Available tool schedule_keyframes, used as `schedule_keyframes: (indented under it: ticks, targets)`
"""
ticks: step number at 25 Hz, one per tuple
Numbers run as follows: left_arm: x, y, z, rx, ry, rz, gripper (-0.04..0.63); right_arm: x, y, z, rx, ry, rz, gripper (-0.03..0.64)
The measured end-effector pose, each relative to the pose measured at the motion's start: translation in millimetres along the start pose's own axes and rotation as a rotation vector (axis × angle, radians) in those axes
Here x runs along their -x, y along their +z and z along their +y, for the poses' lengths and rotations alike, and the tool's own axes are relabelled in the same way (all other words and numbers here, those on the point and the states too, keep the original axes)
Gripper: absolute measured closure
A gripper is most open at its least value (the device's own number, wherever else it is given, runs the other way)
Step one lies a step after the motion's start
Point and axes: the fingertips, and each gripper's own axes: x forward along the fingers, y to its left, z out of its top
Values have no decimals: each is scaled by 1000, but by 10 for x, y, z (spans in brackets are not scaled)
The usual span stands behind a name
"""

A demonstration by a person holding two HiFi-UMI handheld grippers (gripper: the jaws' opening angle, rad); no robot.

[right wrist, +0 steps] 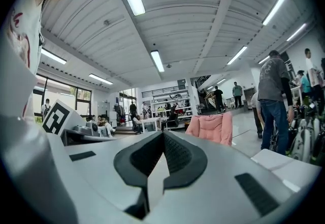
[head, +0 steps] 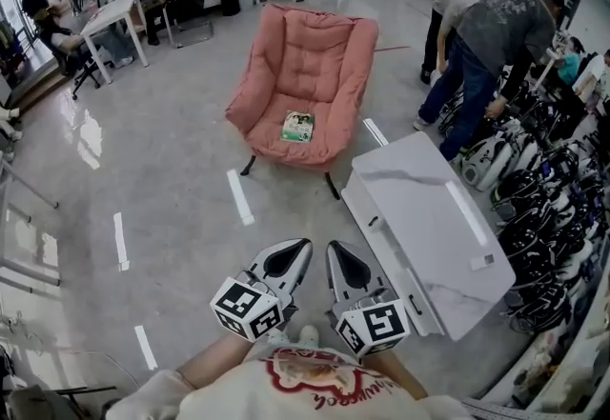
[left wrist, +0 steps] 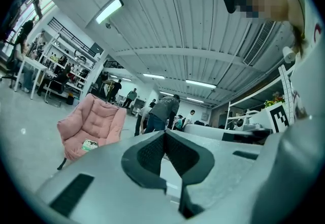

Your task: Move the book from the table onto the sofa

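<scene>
1. The book lay on the seat of the pink sofa, well apart from the white bench.
2. The left tool and right tool hung side by side, each with jaws pressed together on nothing.

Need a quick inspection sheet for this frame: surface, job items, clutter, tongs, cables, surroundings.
Surface: white table, no book on it.
Job's things: book lies flat on the seat of the pink sofa.
Clutter: white tape strips on the floor; a row of dark gear beside the table.
Tongs: left tongs and right tongs are both shut and empty, side by side close to the person's chest.
Cables: nothing seen.
Surroundings: people stand beyond the table by the gear; desks with seated people are at far left.
</scene>
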Motion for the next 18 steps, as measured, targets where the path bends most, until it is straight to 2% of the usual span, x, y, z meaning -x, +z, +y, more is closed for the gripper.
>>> schedule_keyframes:
  ticks: [18]
  targets:
    - [277,103,72,-14,21,-38,591,-80,25,362,37,57,-14,617]
